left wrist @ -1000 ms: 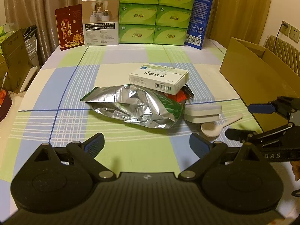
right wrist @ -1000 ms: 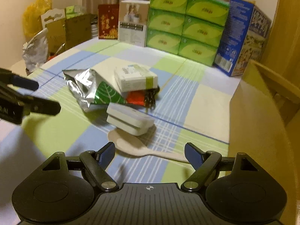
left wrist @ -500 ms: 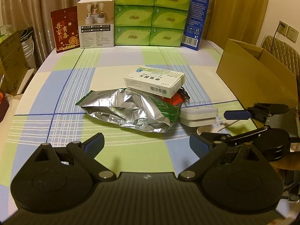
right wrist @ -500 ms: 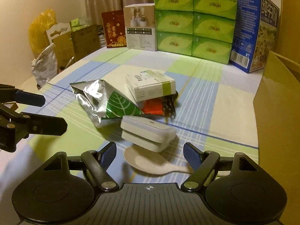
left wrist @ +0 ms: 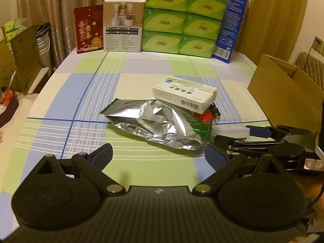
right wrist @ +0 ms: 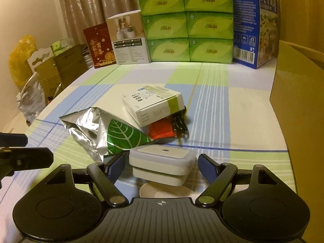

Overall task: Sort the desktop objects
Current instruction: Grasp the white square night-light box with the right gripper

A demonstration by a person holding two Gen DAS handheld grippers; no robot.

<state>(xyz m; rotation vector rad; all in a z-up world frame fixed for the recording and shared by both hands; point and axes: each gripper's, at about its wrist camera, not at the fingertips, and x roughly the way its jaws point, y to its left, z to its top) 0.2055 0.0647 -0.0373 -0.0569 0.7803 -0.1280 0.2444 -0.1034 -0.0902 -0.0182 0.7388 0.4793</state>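
Your right gripper [right wrist: 161, 165], wide open, straddles the white case [right wrist: 162, 162]; the whole pile ahead remains unsorted.

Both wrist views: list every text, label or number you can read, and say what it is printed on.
"吾家有喜": gold characters on the red gift bag at the table's far edge.
Blue carton: large white heading, first characters look like "纯牛奶", uncertain; barcode digits unreadable.
White medicine box: Chinese name and barcode, blurred.
Green tissue packs: logo too small.
White product box: label text too small.
Right gripper body: partial letter only.
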